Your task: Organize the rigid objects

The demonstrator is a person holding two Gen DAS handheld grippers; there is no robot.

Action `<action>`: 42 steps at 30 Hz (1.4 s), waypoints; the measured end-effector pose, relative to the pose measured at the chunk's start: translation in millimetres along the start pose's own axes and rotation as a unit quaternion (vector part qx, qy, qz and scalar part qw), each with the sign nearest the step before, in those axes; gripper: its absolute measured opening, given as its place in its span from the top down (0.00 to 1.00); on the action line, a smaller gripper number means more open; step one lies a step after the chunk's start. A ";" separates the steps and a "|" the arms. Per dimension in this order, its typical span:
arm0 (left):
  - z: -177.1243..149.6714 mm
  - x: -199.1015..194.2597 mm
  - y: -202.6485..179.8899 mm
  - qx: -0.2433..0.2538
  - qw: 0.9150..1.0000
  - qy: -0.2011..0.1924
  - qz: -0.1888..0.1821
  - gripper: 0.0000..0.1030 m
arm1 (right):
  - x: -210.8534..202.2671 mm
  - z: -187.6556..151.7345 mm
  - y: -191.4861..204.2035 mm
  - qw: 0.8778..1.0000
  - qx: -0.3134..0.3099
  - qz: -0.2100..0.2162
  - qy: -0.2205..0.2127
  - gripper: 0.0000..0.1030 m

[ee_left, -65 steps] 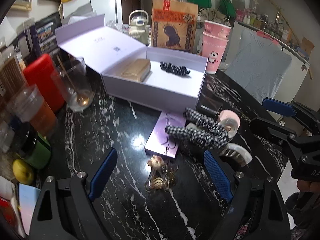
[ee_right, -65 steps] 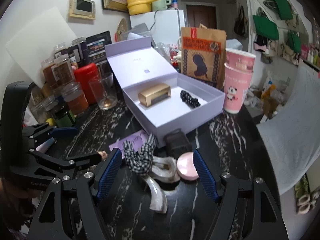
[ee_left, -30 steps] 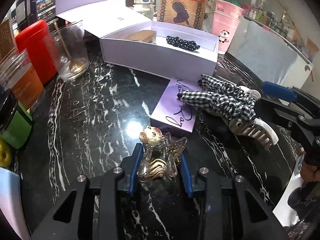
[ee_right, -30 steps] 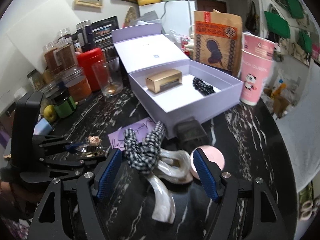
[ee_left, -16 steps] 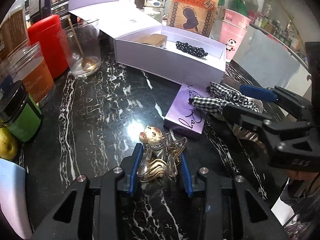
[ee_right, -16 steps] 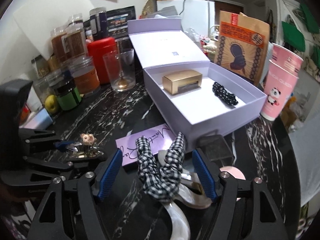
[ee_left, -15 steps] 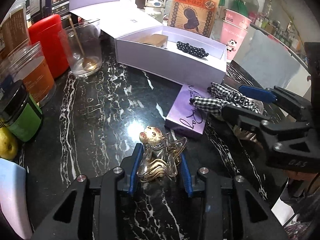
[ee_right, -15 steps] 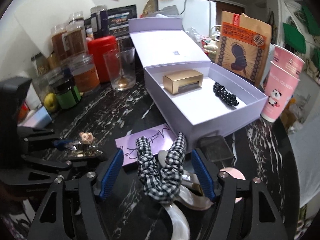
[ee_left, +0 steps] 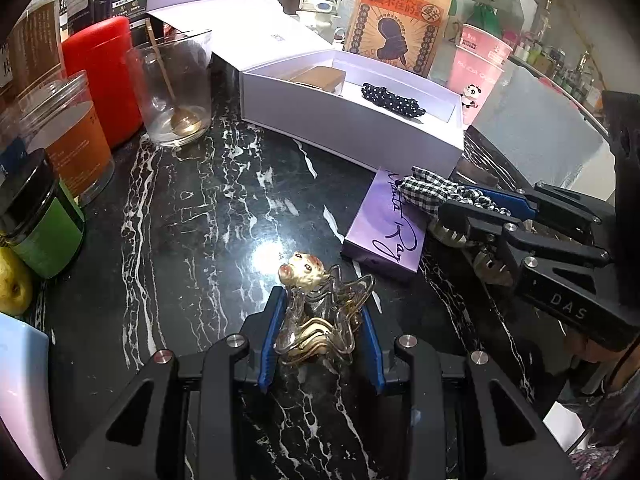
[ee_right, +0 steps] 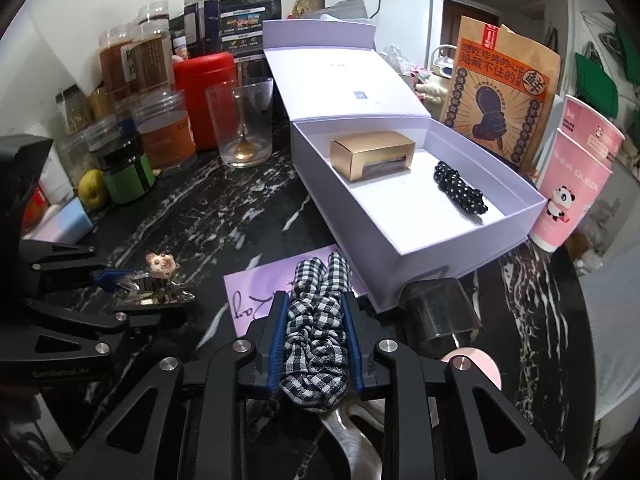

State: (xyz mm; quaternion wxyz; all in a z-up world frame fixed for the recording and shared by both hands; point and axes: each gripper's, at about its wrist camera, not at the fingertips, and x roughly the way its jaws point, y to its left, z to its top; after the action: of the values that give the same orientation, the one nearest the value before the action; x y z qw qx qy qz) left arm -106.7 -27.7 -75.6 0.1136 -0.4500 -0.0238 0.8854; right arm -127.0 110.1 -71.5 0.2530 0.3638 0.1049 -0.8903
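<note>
My left gripper [ee_left: 320,332] is shut on a clear star-shaped hair claw with a small bear head [ee_left: 316,320], low over the black marble table [ee_left: 200,220]; the claw also shows in the right wrist view [ee_right: 156,284]. My right gripper [ee_right: 314,332] is shut on a black-and-white checked scrunchie [ee_right: 316,320], which also shows in the left wrist view [ee_left: 432,192]. The open lilac box [ee_right: 420,236] behind holds a gold box [ee_right: 372,154] and a black dotted scrunchie [ee_right: 460,192].
A lilac card [ee_left: 388,224] lies by the box. A pearly hair claw [ee_right: 352,440], a dark clear clip [ee_right: 440,316] and a pink round compact [ee_right: 476,364] lie under my right gripper. A glass [ee_left: 176,88], jars [ee_left: 68,136], a red tin [ee_left: 104,76] stand left; pink cups [ee_right: 576,188] right.
My right gripper has moved forward and closed on the checked scrunchie. My left gripper stays shut on the star hair claw and has shifted slightly forward.
</note>
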 end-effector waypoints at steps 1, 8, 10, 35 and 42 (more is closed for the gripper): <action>0.3 -0.5 -0.1 0.000 1.000 -0.001 0.001 0.66 | -0.8 0.3 0.2 1.000 0.001 0.001 -0.001 0.75; 2.0 -6.6 -3.2 0.005 1.000 -0.006 0.003 0.66 | -10.5 0.6 1.6 1.000 0.009 0.006 -0.009 0.75; 3.3 -10.1 -5.1 0.007 1.000 -0.010 0.005 0.66 | -13.5 0.4 1.3 1.000 0.012 0.008 -0.011 0.75; 39.2 -42.9 -55.6 0.056 0.997 -0.053 -0.018 0.66 | -85.2 -2.0 -13.8 0.997 0.054 -0.011 -0.058 0.75; 52.1 -42.3 -66.2 0.069 0.995 -0.059 -0.029 0.66 | -95.9 0.0 -18.1 0.996 0.057 -0.018 -0.066 0.75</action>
State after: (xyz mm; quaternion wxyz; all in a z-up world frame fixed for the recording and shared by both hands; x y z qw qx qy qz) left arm -112.5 30.4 -1.6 0.1683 -0.3874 0.0174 0.9062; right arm -78.3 161.4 -4.3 0.2219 0.3157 0.0435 -0.9215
